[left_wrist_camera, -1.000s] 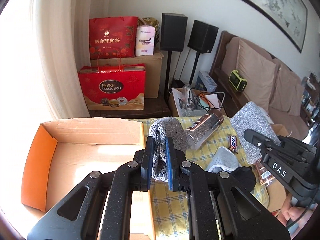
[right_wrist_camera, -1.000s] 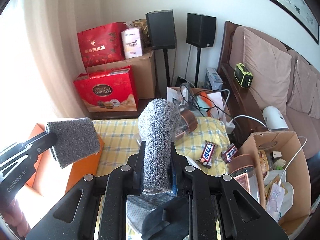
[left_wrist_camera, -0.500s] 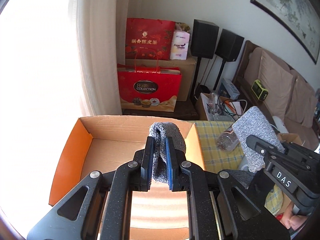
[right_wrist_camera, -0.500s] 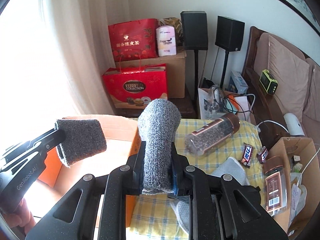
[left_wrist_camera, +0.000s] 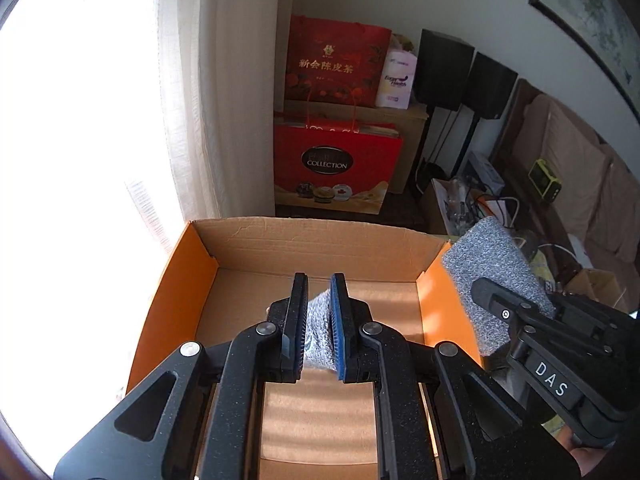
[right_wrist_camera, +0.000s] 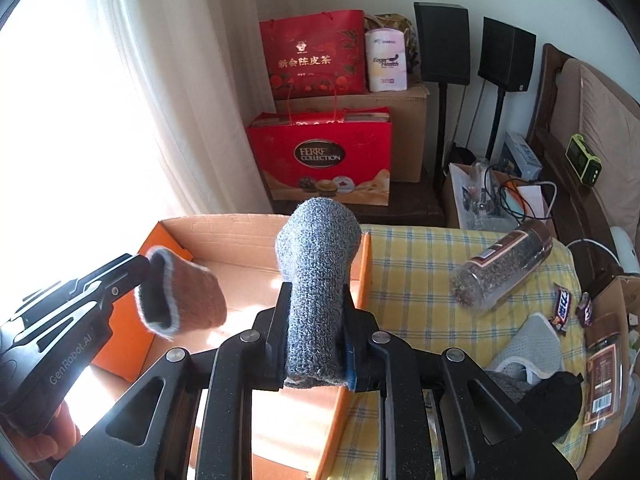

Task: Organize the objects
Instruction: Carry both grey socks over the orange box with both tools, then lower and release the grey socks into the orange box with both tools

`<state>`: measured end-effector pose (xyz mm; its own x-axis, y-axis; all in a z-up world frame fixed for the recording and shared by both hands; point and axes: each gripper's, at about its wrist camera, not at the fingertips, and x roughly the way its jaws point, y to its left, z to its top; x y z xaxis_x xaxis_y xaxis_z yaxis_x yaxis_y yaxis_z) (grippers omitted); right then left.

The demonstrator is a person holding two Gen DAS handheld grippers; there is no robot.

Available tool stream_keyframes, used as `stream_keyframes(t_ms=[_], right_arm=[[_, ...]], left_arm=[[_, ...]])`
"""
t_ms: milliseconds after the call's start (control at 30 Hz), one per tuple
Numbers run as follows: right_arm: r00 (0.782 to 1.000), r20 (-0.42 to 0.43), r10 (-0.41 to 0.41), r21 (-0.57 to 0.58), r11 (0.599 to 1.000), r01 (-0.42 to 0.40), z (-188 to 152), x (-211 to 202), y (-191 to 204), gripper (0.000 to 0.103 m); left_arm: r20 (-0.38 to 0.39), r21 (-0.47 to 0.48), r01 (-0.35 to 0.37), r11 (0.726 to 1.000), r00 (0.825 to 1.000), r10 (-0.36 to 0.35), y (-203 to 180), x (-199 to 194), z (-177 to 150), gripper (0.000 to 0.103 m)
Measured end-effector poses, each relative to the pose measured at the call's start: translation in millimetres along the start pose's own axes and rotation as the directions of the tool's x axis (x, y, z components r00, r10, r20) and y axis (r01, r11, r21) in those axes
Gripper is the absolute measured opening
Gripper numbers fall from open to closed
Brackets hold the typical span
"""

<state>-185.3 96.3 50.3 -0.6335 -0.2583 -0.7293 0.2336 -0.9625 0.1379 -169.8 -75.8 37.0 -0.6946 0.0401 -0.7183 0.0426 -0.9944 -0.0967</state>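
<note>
My left gripper (left_wrist_camera: 319, 280) hangs over the open cardboard box (left_wrist_camera: 312, 240) with orange outer walls. A grey sock (left_wrist_camera: 318, 330) sits low between its jaws, which stand slightly apart; in the right wrist view the same sock (right_wrist_camera: 180, 294) hangs at the left gripper's tip over the box (right_wrist_camera: 224, 228). My right gripper (right_wrist_camera: 314, 300) is shut on a second grey knit sock (right_wrist_camera: 318, 264) that stands upright, above the box's right wall. That sock (left_wrist_camera: 492, 276) shows at the right of the left wrist view.
A yellow checked cloth (right_wrist_camera: 412, 276) lies right of the box with a clear jar (right_wrist_camera: 504, 266), snack bars (right_wrist_camera: 564, 306) and a white mesh item (right_wrist_camera: 528, 350). Red gift bags (right_wrist_camera: 320, 164) and speakers (right_wrist_camera: 442, 44) stand behind. A second cardboard box (right_wrist_camera: 616, 292) is at far right.
Both grippers have moved left from over the checked cloth to the orange box. The left gripper's sock has slipped lower between its jaws and now hangs down inside the box.
</note>
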Motion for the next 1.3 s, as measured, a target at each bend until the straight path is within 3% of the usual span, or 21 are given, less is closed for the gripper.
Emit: stream_keyframes(t_ms=[133, 200, 433, 667, 733, 800, 867, 1033, 1200, 1300], right_arm=[[1.0, -0.023, 0.021, 0.008, 1.0, -0.021, 0.4, 15.8, 2.9, 0.02], [0.999, -0.034, 0.031, 0.015, 0.999, -0.03, 0.6, 23.6, 4.5, 0.03], [0.999, -0.041, 0.015, 0.008, 1.0, -0.014, 1.4, 31.0, 5.5, 0.04], [1.0, -0.025, -0.002, 0.007, 1.0, 0.002, 2.8, 26.3, 1.7, 0.047], [1.0, -0.017, -0.014, 0.006, 1.0, 0.014, 2.6, 22.8, 0.3, 0.056], [1.0, -0.008, -0.024, 0.005, 1.0, 0.024, 2.9, 19.7, -1.7, 0.074], [0.999, 0.006, -0.045, -0.002, 0.999, 0.045, 2.4, 15.0, -4.3, 0.08], [0.996, 0.015, -0.083, -0.017, 0.996, 0.083, 0.1, 8.3, -12.9, 0.086], [0.992, 0.04, -0.117, -0.016, 0.993, 0.118, -3.3, -1.7, -24.9, 0.102], [0.99, 0.048, -0.131, -0.009, 0.991, 0.132, -4.1, -7.8, -33.5, 0.103]], left_arm=[[-0.013, 0.0, 0.002, 1.0, 1.0, -0.002, -0.9, 9.1, 1.9, 0.01], [-0.021, -0.003, 0.005, 1.0, 1.0, -0.005, -0.6, 12.8, 2.2, 0.01], [-0.033, -0.029, 0.004, 1.0, 0.999, -0.005, 8.6, 20.2, 2.0, 0.013], [-0.024, -0.042, -0.002, 0.999, 1.0, 0.001, 13.3, 17.8, 0.1, 0.048], [-0.015, -0.039, -0.013, 0.999, 1.0, 0.013, 12.8, 16.0, 0.1, 0.061], [-0.002, -0.043, -0.022, 0.999, 1.0, 0.022, 13.1, 13.3, 0.7, 0.074], [0.005, -0.046, -0.025, 0.999, 1.0, 0.025, 13.8, 11.8, 1.0, 0.081], [0.012, -0.03, -0.028, 0.999, 1.0, 0.028, 10.6, 10.5, -0.9, 0.089], [0.028, 0.015, -0.044, 0.999, 0.999, 0.043, 1.9, 8.9, -4.8, 0.097], [0.045, 0.028, -0.049, 0.998, 0.998, 0.047, -2.6, 6.3, -6.0, 0.103]])
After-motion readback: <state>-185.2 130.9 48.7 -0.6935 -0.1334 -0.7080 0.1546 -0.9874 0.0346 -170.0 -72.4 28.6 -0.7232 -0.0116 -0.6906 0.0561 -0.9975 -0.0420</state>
